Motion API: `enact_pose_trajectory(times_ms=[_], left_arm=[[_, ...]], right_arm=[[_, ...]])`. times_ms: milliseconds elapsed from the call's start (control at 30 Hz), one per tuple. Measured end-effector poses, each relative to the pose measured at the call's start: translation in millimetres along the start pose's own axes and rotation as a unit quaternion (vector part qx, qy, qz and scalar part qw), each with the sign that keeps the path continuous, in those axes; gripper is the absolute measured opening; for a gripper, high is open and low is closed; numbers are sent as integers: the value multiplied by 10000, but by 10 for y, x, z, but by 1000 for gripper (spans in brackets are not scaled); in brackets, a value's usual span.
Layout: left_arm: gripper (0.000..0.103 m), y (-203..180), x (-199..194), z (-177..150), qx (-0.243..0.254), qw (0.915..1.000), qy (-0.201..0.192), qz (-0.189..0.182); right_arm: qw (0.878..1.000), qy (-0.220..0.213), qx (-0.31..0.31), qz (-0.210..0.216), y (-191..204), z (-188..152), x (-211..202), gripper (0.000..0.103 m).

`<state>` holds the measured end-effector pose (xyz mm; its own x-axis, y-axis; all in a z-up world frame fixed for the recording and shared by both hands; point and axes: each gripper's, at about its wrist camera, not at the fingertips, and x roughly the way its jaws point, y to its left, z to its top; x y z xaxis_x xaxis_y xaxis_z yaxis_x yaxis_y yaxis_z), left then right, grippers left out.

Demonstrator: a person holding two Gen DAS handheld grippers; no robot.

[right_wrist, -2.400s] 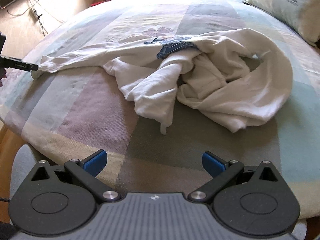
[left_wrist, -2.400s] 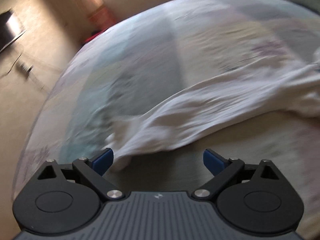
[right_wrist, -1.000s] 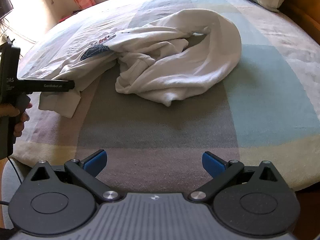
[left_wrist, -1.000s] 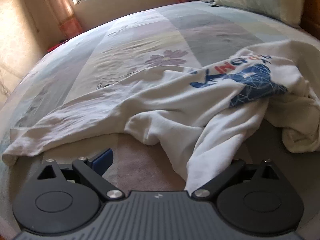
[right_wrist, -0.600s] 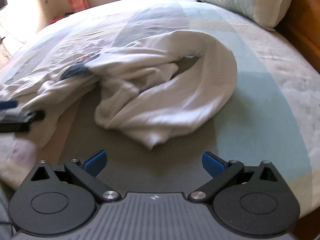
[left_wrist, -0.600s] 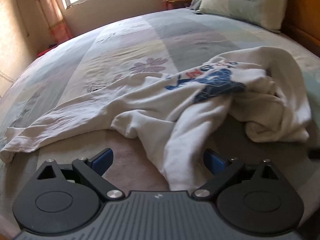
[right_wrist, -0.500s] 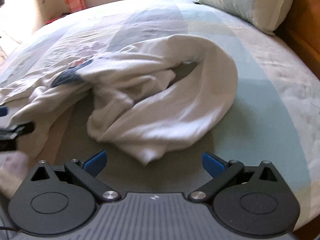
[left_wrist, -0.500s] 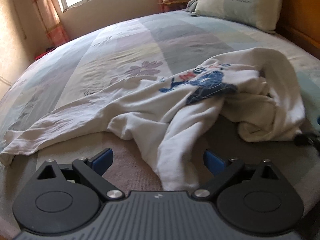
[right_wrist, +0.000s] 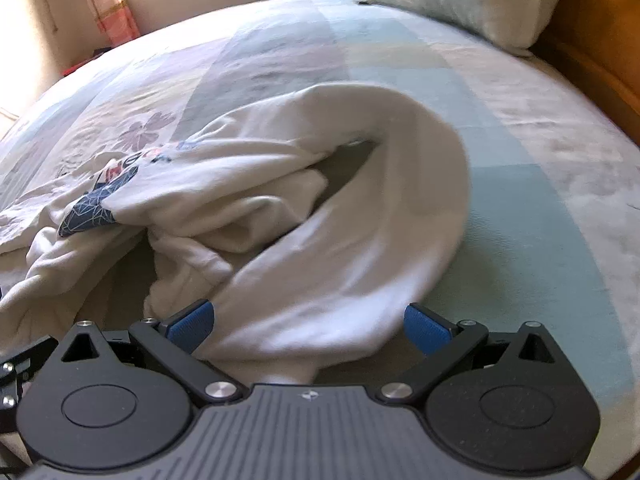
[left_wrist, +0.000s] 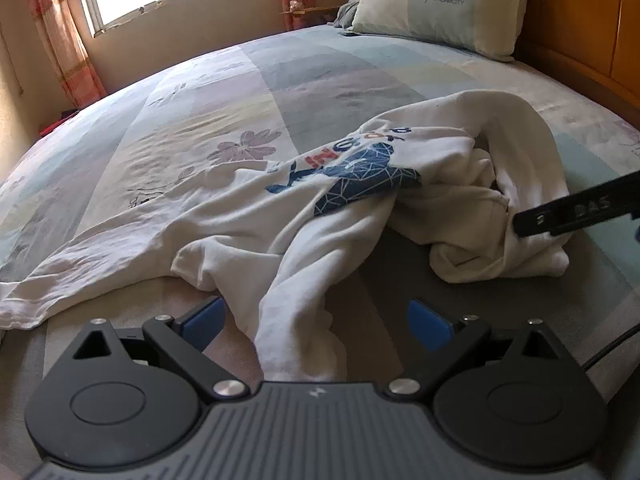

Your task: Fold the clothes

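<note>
Both grippers are closing in on a crumpled white sweatshirt (left_wrist: 248, 224) lying on the patchwork bedspread (left_wrist: 320, 72). The left gripper (left_wrist: 316, 320) is spread wide and gripping nothing, a hanging fold of cloth lying between its blue pads (left_wrist: 202, 318) at 6 o'clock in its view. The right gripper (right_wrist: 306, 326) is likewise released, straddling a thick rolled edge of the garment; its black finger is showing at 3 o'clock in the left view.

The step in hand looks like picking 2 hold points to spread the garment flat. To do that well, each gripper should be pinching a single layer at an edge or seam, not a bunched roll, and the 2 grips should be pulling apart evenly so the printed front ends up smooth.

The sweatshirt's long axis is running from 8 o'clock to 2 o'clock in the left view, 1 thin end trailing toward 8 o'clock and the bulky heap sitting toward 3 o'clock. The blue print (left_wrist: 356, 184) is facing up near the middle. A pillow (left_wrist: 440, 4) is resting at 1 o'clock, well apart.
</note>
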<state>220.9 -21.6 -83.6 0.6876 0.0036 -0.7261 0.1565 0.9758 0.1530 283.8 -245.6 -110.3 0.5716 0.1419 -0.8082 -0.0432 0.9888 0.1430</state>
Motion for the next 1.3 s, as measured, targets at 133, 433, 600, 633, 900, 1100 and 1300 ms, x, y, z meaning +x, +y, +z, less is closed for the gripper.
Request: enact_pose_trajectory(times_ms=[133, 433, 600, 633, 900, 1100, 1300], left_arm=[[98, 22, 16, -6, -29, 10000, 28, 12], [98, 33, -26, -19, -28, 10000, 26, 22], [98, -5, -87, -6, 4, 10000, -51, -37], [98, -14, -98, -5, 11, 10000, -64, -57], [98, -136, -163, -11, 143, 9998, -96, -107], [98, -128, -187, -26, 128, 9998, -85, -88], [98, -139, -161, -36, 106, 9998, -69, -155]], right_arm=[[10000, 46, -56, -26, 92, -25, 137, 103], [9966, 307, -271, -710, -125, -177, 90, 103], [9904, 199, -201, -1354, -370, -231, -90, 103], [9898, 149, -145, -1409, -413, -229, -125, 103], [9970, -209, 454, -594, -369, -112, -51, 103], [9913, -84, 152, -1302, -277, -146, 123, 103], [9747, 14, -245, -2224, -587, -228, -90, 103]])
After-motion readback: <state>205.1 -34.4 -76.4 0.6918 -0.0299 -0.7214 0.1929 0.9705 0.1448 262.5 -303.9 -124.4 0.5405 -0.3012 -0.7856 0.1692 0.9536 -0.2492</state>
